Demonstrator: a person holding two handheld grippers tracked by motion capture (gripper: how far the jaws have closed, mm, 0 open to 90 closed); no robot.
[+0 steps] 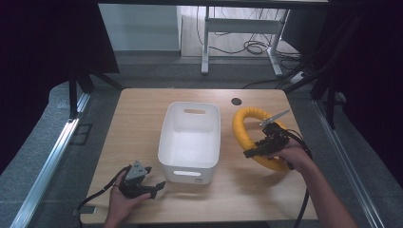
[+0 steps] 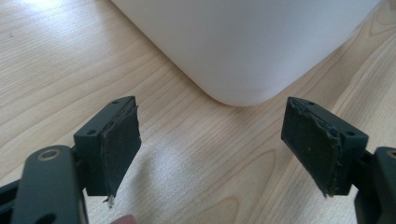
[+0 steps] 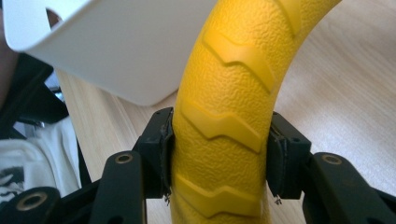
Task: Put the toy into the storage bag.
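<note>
Right gripper view is showing the yellow ring [image 3: 224, 107] sitting between the pads [image 3: 163, 154], which are squeezing its ridged tube. From the high view, the ring [image 1: 247, 130] is lying right of the white bin [image 1: 190, 137], the right gripper [image 1: 259, 149] clamping its near side. The left gripper [image 1: 154, 187] is resting wide open and empty beside the bin's near corner on the table [image 1: 138, 118].

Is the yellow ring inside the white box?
No, the yellow ring is outside the white box, over the table to its right, clamped in the right gripper jaws.
</note>
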